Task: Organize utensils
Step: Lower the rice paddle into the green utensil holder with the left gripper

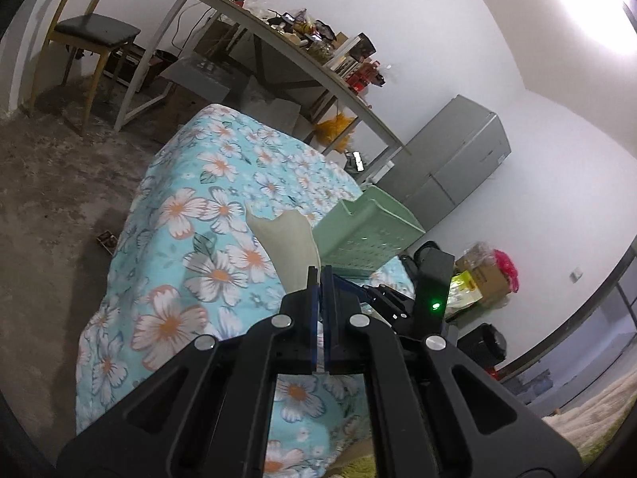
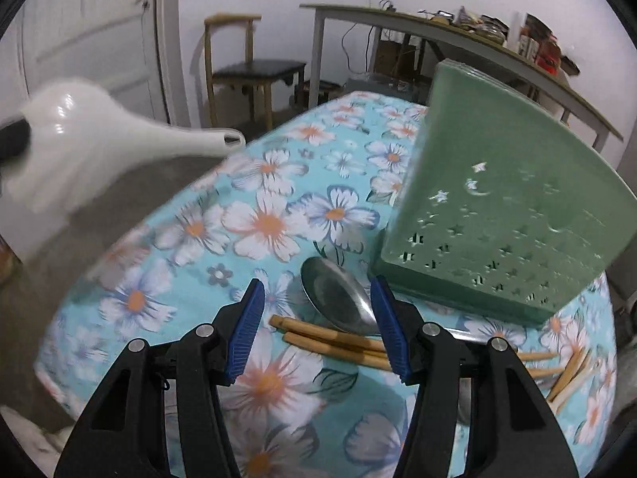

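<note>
Bare concrete floor [image 1: 59, 199] wide open left of the green basket [image 2: 497, 199], past the cloth's hanging edge. Flowered counter [image 2: 278, 219] under the basket, with most of its top free to the basket's left and its rounded edge dropping away there. Beyond the basket, against the wall, a second counter [image 2: 438, 28], long and cluttered, with a gap of floor between. Grey cabinet [image 1: 458, 159] behind the basket, seen only from the left wrist. Wooden chair [image 2: 247, 67] far back and left of the basket.

Basket itself perforated with stars, tilted in the right wrist view, standing on the cloth.

Left claw [image 1: 320, 269] pressed together on a white spoon [image 2: 99, 139], held in the air well left of the basket; blurred from the right wrist, only a pale slab [image 1: 286, 247] from the left.

Right claw [image 2: 317, 282] spread apart, gripping nothing, poised just in front of the basket's lower left corner.

Metal spoon [image 2: 334, 298] flat on the cloth just beside that corner, between the spread fingers; seen only from the right wrist. Wooden chopsticks [image 2: 330, 338] lying just nearer than the spoon, more [image 2: 565, 374] scattered below the basket's right end.
</note>
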